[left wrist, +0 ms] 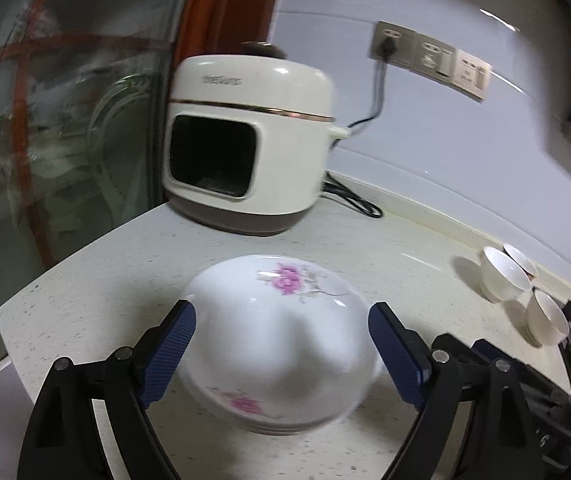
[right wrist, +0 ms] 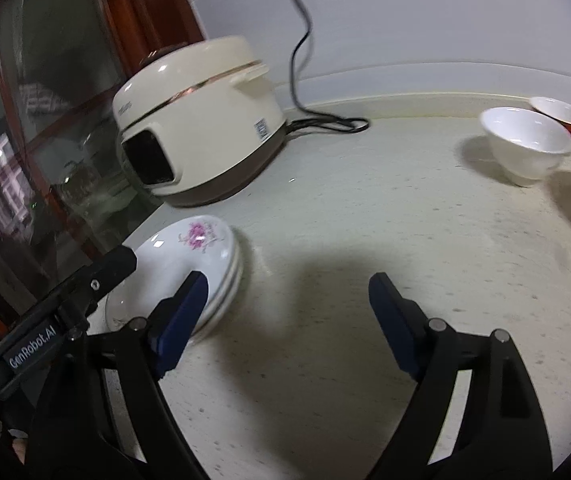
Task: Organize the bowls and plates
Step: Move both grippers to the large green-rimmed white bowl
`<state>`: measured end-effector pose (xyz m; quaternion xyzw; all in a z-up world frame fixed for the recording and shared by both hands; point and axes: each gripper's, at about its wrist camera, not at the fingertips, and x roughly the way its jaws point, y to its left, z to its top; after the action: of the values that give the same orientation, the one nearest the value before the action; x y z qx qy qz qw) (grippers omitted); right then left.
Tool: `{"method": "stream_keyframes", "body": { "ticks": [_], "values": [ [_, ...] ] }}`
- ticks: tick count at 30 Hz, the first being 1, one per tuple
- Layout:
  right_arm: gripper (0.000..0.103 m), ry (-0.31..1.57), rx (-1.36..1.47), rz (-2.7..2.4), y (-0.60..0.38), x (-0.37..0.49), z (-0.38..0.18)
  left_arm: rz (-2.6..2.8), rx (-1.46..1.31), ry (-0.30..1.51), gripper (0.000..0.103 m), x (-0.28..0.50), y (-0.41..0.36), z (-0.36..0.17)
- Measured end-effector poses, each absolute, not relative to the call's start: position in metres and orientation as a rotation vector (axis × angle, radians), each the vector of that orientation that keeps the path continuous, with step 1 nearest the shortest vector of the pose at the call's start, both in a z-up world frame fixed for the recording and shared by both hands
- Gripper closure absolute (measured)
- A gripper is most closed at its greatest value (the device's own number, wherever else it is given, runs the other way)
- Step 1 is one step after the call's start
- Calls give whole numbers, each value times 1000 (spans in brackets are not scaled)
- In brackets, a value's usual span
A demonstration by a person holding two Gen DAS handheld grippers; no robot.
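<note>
A stack of white plates with pink flowers [left wrist: 281,364] lies on the speckled counter [left wrist: 405,272]. My left gripper [left wrist: 281,320] stands open, one blue pad on each side of the stack, and neither pad visibly presses on it. In the right wrist view the same plates [right wrist: 193,252] lie to the left, with part of the left gripper's black frame [right wrist: 85,288] over their near edge. My right gripper [right wrist: 289,284] is open over bare counter beside the stack, with nothing between its fingers. White bowls [right wrist: 525,140] stand at the far right.
A cream rice cooker [left wrist: 245,140] stands behind the plates, its black cord [left wrist: 353,200] running to wall sockets [left wrist: 429,56]. A glass door with a red-brown frame [left wrist: 65,120] borders the counter's left edge. One far bowl [right wrist: 565,118] has a red pattern.
</note>
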<state>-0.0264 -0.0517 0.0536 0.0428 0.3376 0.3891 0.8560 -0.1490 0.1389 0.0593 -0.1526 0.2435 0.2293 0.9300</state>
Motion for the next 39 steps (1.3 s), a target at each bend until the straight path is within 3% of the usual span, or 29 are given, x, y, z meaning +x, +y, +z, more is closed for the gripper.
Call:
{"method": "stream_keyframes", "body": {
  "ticks": [14, 25, 34, 39],
  "values": [
    [16, 588, 344, 478, -226, 24, 89, 96, -273, 657, 13, -69, 36, 60],
    [17, 786, 442, 304, -324, 107, 69, -171, -506, 844, 13, 37, -39, 50],
    [31, 935, 374, 332, -311, 154, 60, -137, -621, 874, 13, 89, -71, 31],
    [51, 975, 395, 349, -316, 162, 42, -82, -621, 884, 13, 108, -79, 20]
  ]
}}
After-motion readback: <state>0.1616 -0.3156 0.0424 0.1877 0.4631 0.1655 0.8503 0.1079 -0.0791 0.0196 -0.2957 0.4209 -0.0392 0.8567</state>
